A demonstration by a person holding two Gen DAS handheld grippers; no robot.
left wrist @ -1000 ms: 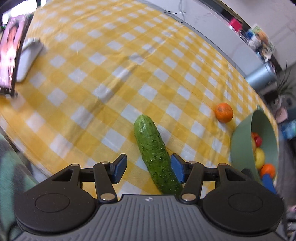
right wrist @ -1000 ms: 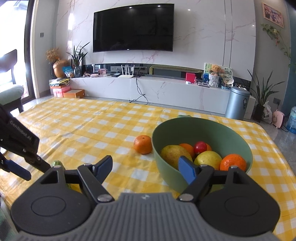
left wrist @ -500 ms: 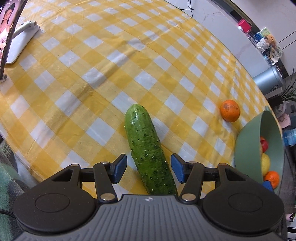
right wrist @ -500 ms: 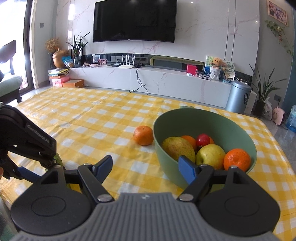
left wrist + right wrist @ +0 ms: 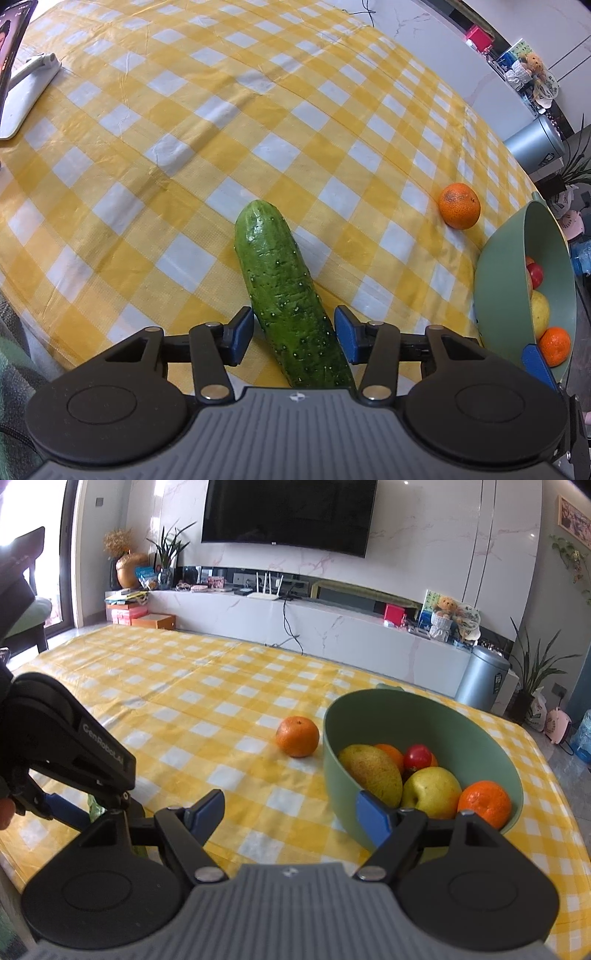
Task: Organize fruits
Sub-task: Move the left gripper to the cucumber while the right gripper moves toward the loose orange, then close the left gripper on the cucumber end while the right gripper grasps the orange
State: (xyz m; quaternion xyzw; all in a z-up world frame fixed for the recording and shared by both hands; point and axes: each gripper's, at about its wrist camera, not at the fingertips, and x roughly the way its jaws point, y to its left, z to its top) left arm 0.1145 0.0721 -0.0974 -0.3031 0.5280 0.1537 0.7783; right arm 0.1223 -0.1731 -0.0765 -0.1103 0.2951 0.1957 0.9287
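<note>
A green cucumber (image 5: 288, 291) lies on the yellow checked tablecloth (image 5: 221, 122). My left gripper (image 5: 294, 334) is open and straddles its near end, with a gap on both sides. A loose orange (image 5: 459, 205) sits near the green bowl (image 5: 509, 295), which holds several fruits. In the right wrist view, my right gripper (image 5: 290, 818) is open and empty, just in front of the bowl (image 5: 436, 716). The orange (image 5: 297, 736) lies left of the bowl. The left gripper body (image 5: 70, 749) shows at the left, hiding most of the cucumber.
A white stand (image 5: 26, 92) with a phone (image 5: 11, 44) is at the table's far left. A TV console (image 5: 332, 624) and a grey bin (image 5: 484, 677) stand beyond the table. The near table edge runs under both grippers.
My left gripper has moved down and forward over the cucumber, so its fingers now flank the near end more closely. The right gripper has shifted slightly closer to the bowl.
</note>
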